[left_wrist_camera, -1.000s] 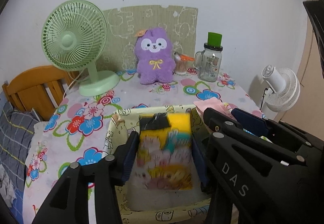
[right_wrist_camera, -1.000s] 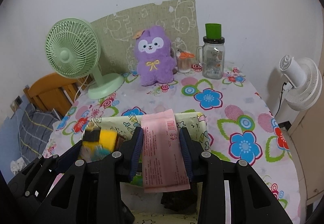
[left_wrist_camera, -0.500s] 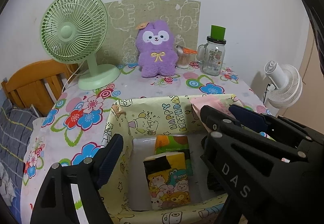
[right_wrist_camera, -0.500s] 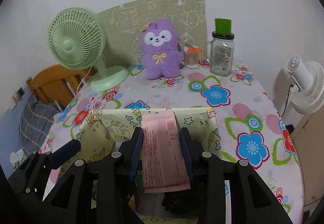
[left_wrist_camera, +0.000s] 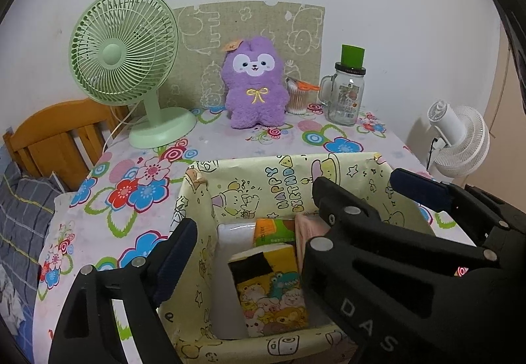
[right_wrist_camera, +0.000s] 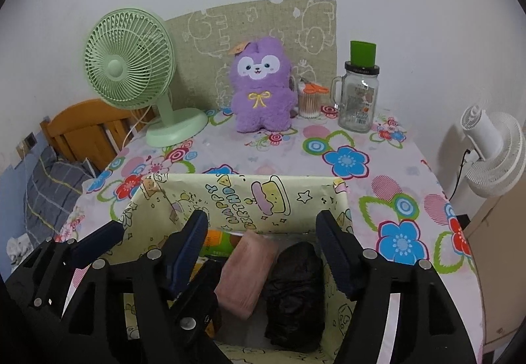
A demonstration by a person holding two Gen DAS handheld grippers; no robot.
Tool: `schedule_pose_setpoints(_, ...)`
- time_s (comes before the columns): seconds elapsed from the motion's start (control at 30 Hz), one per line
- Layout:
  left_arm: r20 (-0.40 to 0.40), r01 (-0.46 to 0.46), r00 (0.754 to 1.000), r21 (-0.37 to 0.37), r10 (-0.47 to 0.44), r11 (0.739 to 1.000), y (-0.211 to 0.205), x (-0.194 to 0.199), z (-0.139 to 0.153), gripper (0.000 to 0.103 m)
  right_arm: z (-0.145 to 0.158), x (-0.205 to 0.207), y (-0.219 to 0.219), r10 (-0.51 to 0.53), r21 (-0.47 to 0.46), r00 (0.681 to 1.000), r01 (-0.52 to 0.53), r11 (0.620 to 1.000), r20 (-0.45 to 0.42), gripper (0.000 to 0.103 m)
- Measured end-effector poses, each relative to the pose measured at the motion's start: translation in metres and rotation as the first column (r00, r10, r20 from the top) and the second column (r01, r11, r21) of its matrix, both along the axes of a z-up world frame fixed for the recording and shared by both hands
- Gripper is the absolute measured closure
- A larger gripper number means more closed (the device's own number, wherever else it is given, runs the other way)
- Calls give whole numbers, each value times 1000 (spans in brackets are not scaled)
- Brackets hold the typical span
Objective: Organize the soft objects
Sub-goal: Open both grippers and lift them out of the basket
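Two grippers: left gripper [left_wrist_camera: 253, 226] and right gripper [right_wrist_camera: 263, 232] both opening, gripping nothing, above the box.
Box: yellow cartoon paper box [right_wrist_camera: 250, 196] on the flowery table.
Inside: yellow cartoon tissue pack [left_wrist_camera: 269, 291], pink soft pack [right_wrist_camera: 246, 272], dark crinkly bundle [right_wrist_camera: 296, 285], maybe a bag.
Far: purple plush bunny [left_wrist_camera: 253, 87] by the wall.

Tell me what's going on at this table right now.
A person with a gripper in each hand is packing soft packets into the yellow cartoon-print box. Both grippers hang over it, jaws opening, nothing held. The left gripper is above the yellow tissue pack; the right gripper is above the pink pack, which lies beside a black bundle. The purple plush sits at the back of the table.
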State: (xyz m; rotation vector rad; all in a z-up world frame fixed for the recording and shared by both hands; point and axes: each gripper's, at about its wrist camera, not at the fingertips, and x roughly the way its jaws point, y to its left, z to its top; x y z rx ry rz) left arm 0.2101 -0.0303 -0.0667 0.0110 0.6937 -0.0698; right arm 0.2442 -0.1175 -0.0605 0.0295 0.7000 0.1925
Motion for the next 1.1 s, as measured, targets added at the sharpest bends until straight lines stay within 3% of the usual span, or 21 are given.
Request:
schedule_pose_setpoints(0.37, 35, -1, 999, -13, 2, 1000, 3, -20, 11, 12, 11, -20, -1, 6, 19, 1000, -6, 1000, 26, 14)
schedule_pose_setpoints(1.1, 97, 0, 995, -12, 1, 1000, 1, -68, 31, 9, 36, -73, -4, -16, -6, 994, 17, 1000, 106, 5)
